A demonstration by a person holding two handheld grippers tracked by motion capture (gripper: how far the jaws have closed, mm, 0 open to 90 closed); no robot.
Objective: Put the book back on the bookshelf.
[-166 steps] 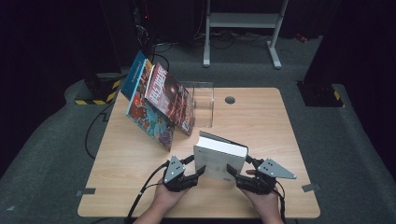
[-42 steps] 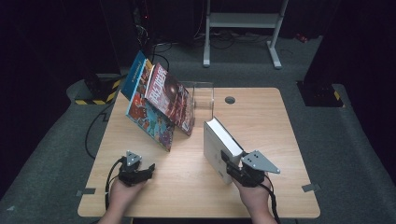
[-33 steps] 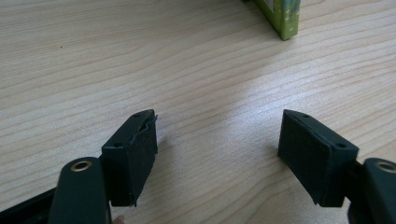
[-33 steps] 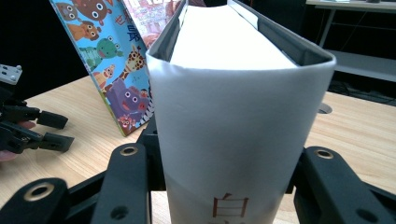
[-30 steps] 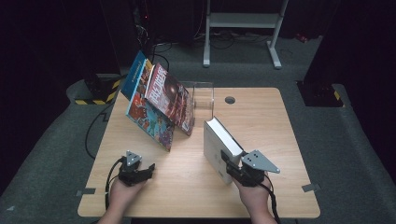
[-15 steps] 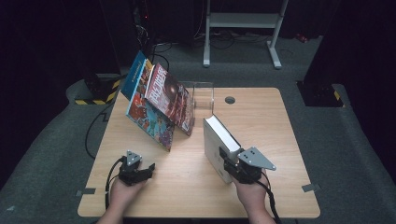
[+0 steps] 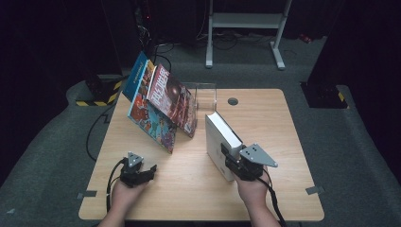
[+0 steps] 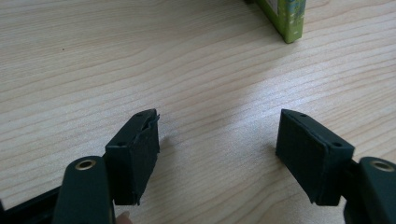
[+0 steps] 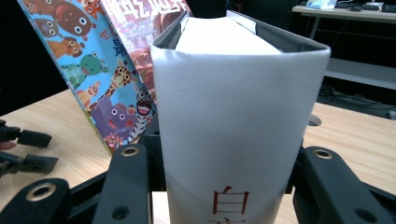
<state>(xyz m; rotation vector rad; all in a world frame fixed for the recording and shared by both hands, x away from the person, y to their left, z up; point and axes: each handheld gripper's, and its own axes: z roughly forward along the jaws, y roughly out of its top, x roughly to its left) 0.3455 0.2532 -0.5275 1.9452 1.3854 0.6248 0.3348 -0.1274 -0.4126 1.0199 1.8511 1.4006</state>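
The table (image 7: 283,189) carried everything, its back left corner taken up by a clear stand (image 7: 204,94) with picture books (image 7: 163,106) leaning steeply against it and out toward the left edge. Just right of those, near the table's middle, stood the white book (image 7: 220,139), upright on its bottom edge with its spine toward the front edge. In the right gripper view its spine (image 9: 238,140) sat squarely between the two black jaws, which pressed on the covers from either side, so the right gripper (image 7: 235,160) was clamped on the book.

What had changed: a few seconds earlier both grippers held the book together near the front edge; by now the left gripper (image 7: 141,172) had let go and drawn back to the front left part of the table, where it rested low, jaws standing well apart over bare wood (its own view showed nothing between them). Over the last second the book had edged slightly back and left, toward the leaning books.

That suggested the job was shelving the white book beside the others, one-handed from here. The likely risk was the tall book tipping, held as it was only at the spine end.
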